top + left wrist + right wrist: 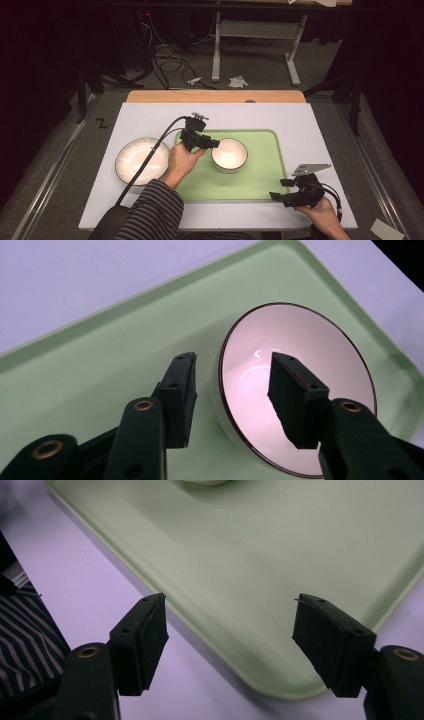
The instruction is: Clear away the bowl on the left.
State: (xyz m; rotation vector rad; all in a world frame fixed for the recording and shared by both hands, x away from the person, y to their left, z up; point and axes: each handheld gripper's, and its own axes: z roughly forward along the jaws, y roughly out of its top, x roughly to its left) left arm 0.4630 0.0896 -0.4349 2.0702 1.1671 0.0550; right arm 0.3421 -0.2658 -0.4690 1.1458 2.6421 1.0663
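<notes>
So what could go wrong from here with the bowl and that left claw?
1. The left claw stands open astride the bowl's rim, one jaw inside and one outside; lifting away crookedly could catch the rim and tip or drag the bowl across the green tray.
2. The left claw's cable crosses over the plate; a quick pull back might nudge it.
3. The right claw hangs open over the tray's corner and could bump the tray.

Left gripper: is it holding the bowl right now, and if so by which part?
Nothing is held. The left gripper is open, its jaws straddling the bowl's near rim without touching it; the bowl sits on the green tray.
</notes>
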